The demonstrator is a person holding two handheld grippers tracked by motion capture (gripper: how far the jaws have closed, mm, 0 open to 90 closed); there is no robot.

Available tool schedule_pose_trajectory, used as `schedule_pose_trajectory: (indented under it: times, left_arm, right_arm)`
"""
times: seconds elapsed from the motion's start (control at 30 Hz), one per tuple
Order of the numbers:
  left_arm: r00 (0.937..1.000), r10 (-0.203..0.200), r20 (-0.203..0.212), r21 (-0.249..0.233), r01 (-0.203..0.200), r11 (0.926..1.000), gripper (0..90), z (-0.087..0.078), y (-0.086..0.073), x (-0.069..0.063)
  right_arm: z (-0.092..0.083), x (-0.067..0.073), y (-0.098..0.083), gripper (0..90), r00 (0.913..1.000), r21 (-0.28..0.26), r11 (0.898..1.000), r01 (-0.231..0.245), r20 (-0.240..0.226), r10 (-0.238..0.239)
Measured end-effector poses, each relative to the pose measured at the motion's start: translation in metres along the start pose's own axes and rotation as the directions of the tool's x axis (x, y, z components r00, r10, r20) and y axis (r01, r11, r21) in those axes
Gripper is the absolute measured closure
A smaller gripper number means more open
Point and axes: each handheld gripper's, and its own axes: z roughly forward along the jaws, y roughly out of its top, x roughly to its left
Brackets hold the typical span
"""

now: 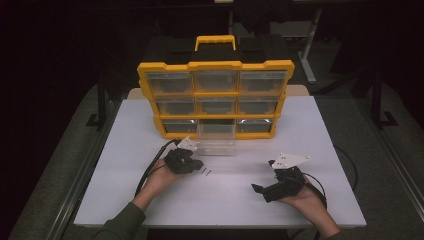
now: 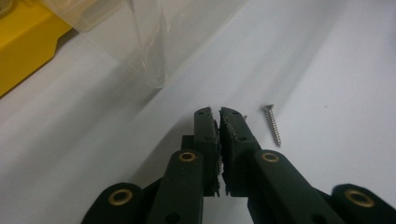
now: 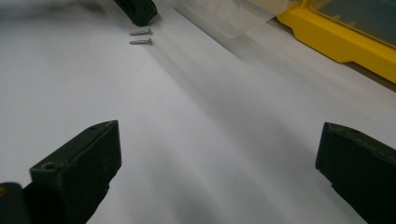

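Two small metal screws (image 1: 205, 171) lie side by side on the white table (image 1: 225, 200), just in front of a clear plastic drawer (image 1: 216, 141) pulled out of a yellow organizer (image 1: 216, 65). My left gripper (image 1: 197, 164) rests on the table with its tips at the screws. Seen in the left gripper view, that left gripper (image 2: 219, 112) has its jaws together; one screw (image 2: 272, 125) lies free to their right, and the tip of the other screw (image 2: 244, 117) peeks out beside the right jaw. My right gripper (image 1: 261, 191) rests open, apart from the screws (image 3: 141, 37).
The organizer holds three rows of clear drawers under a yellow carry handle (image 1: 215, 41). The pulled-out drawer (image 3: 233, 14) juts from the bottom middle slot. Cables trail from both grippers toward the table's front. Bare table (image 3: 196, 116) stretches between the two hands.
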Motion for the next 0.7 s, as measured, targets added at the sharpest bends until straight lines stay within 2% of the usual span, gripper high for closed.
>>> schedule_pose_trajectory:
  times: [0.27, 0.43, 0.7]
  left_arm:
    - [1.0, 0.003, 0.002, 0.004, -0.003, 1.0, 87.4, -0.0007, 0.0, 0.0002]
    - [0.9998, 0.014, 0.015, 0.017, -0.015, 0.9998, 87.4, -0.0027, -0.0002, 0.0018]
    - [0.9992, 0.018, 0.034, 0.012, -0.018, 0.9998, 87.5, -0.0097, 0.0009, 0.0016]
  right_arm:
    - [0.0004, 0.0004, -0.0001, 0.0, 1.0, 0.003, 1.0, 0.0, -0.001, 0.0]
    - [0.0003, 0.0003, -0.0001, 0.0, 1.0, 0.004, 1.0, -0.001, -0.002, 0.001]
    - [0.0004, 0.0001, -0.0003, 0.0, 1.0, 0.005, 1.0, -0.002, -0.003, 0.002]
